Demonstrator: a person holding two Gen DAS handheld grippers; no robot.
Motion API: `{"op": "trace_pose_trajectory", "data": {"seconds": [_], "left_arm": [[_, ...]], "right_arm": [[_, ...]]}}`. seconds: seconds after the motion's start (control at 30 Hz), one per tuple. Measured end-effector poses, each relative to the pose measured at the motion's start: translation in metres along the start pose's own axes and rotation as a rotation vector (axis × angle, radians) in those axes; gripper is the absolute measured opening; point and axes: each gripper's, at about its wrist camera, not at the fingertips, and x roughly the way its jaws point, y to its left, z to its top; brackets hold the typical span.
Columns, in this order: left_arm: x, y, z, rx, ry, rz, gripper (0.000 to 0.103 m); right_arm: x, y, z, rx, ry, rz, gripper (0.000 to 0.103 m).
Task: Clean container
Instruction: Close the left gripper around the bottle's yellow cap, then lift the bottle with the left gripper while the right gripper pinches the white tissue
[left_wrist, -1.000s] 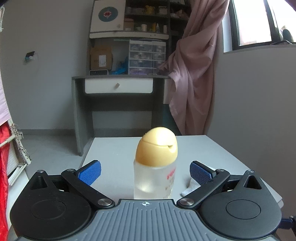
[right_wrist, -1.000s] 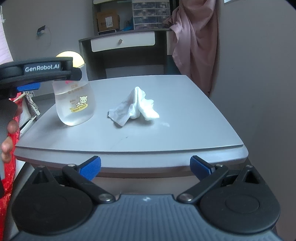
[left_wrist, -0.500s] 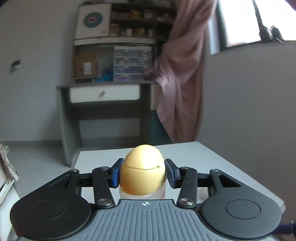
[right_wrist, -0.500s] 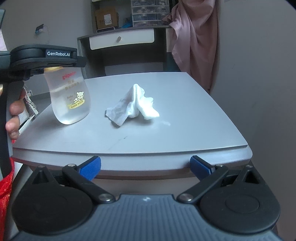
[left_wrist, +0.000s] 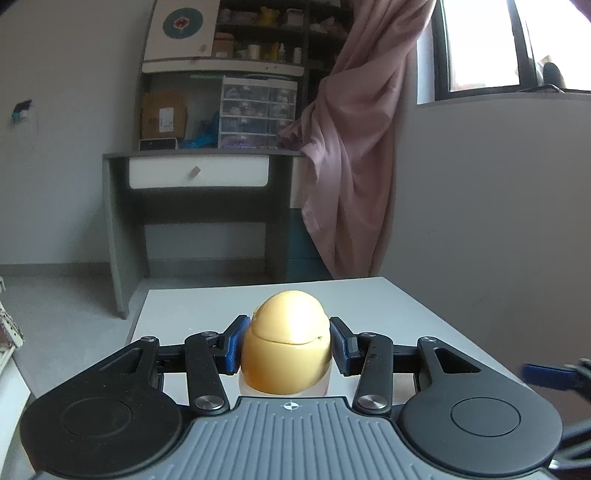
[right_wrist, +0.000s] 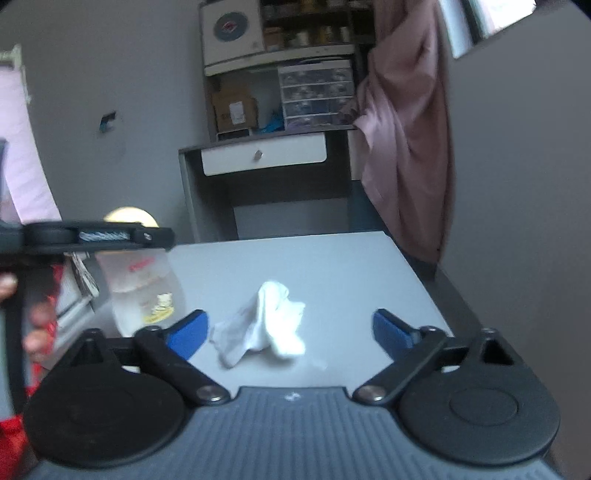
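Right now the left gripper (left_wrist: 288, 345) is clenched on the yellow cap (left_wrist: 289, 343) of the baby bottle (right_wrist: 146, 291), blue pads (left_wrist: 236, 343) pressing both sides; bottle upright at the grey table (right_wrist: 332, 266) edge, about 9 o'clock from the white cloth (right_wrist: 266, 325). Right gripper (right_wrist: 288, 332) jaws have just been closing but grip nothing, apart, cloth lying between them at 12 o'clock, untouched. A hand (right_wrist: 33, 332) shows at 9 o'clock.

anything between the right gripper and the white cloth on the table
Nothing visible. The crumpled white cloth lies on bare table straight ahead of the right gripper, whose jaws have just been closing. The baby bottle stands off to the left.
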Motion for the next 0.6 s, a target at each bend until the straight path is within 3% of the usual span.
{"op": "trace_pose_trajectory", "data": {"seconds": [0.03,0.1,0.33,0.37,0.43,0.47,0.6], "left_arm": [[0.0,0.0,-0.001,-0.005,0.0,-0.005,0.046],[-0.001,0.0,-0.003,-0.002,0.001,-0.014,0.046],[0.0,0.005,-0.005,-0.004,0.007,-0.028,0.046],[0.0,0.006,-0.005,-0.008,0.008,-0.032,0.046],[0.0,0.007,-0.004,-0.012,0.011,-0.041,0.046],[0.001,0.007,-0.004,-0.01,0.011,-0.042,0.046],[0.002,0.01,-0.004,-0.013,0.013,-0.05,0.046]], "right_arm": [[0.008,-0.001,0.0,-0.014,0.005,0.016,0.064],[0.022,-0.002,0.001,-0.026,0.022,0.053,0.046],[0.05,0.004,0.002,-0.039,0.054,0.101,0.04],[0.053,0.005,0.002,-0.038,0.056,0.11,0.036],[0.059,0.008,0.003,-0.05,0.075,0.113,0.011],[0.063,0.009,0.003,-0.06,0.091,0.11,0.006],[0.061,0.009,0.001,-0.05,0.082,0.126,0.003]]}}
